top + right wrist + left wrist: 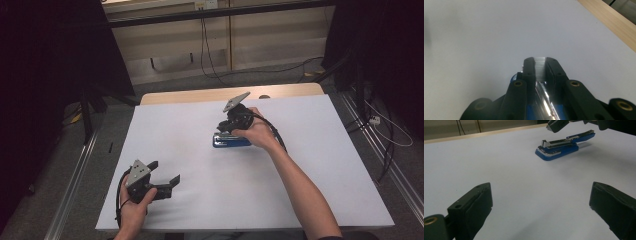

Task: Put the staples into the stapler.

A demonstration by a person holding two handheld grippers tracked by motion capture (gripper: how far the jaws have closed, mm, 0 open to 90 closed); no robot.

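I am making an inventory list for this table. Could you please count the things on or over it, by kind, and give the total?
Blue plastic stapler with silver metal top: 1
Black two-jaw tongs held in hands: 2 (left tongs, open; right tongs, shut on the stapler)
White table cover sheet: 1
Total: 4

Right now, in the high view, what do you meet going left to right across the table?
Left gripper, jaws open over the white table → blue stapler → right gripper, jaws shut on the stapler, just above it in the picture.
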